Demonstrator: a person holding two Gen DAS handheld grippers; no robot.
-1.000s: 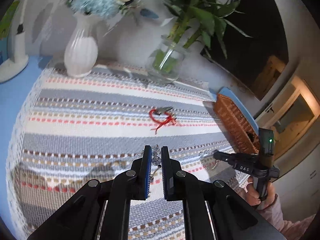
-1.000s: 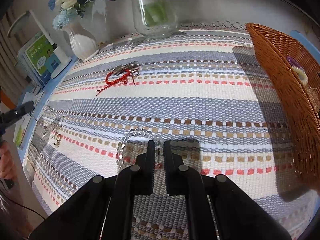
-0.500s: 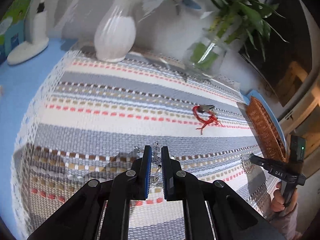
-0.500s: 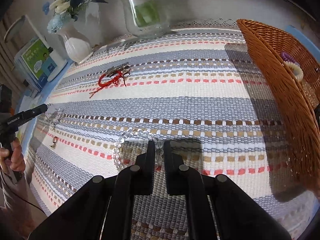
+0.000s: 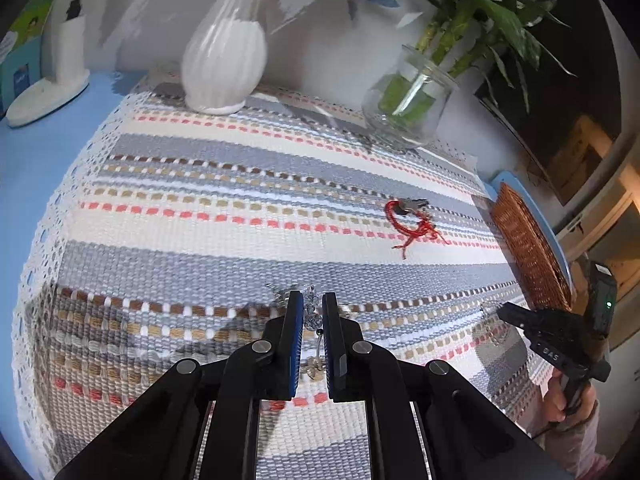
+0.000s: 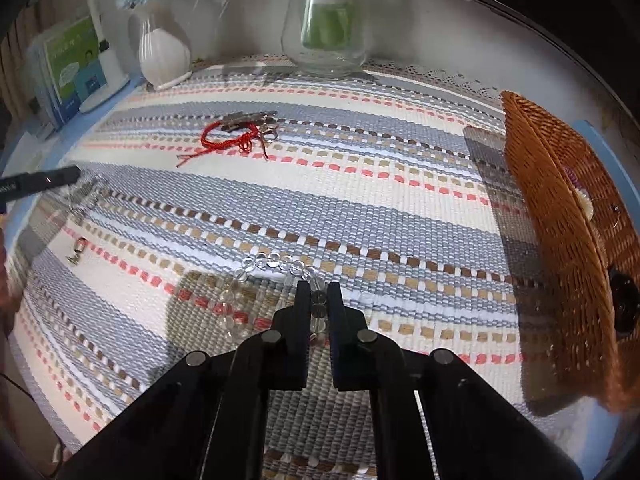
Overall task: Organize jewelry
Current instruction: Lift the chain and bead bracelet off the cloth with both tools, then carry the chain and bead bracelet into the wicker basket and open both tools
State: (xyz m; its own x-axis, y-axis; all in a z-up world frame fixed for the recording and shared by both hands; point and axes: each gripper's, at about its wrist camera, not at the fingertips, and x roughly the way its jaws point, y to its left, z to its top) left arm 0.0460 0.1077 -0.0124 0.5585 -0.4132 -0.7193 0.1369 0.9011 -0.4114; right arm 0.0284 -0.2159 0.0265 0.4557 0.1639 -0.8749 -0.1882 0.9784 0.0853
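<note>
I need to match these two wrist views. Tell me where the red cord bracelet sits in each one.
Left wrist view: red cord bracelet lies right of centre on the striped cloth, short of the wicker basket.
Right wrist view: it lies upper left of centre, far from the basket.
Shared landmark: the glass jar of green stems behind it.

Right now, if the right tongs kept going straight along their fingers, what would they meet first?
The right tongs already pinch the clear bead bracelet. Beyond it lies only bare striped cloth, then probably the glass vase at the back; depth is uncertain.
</note>
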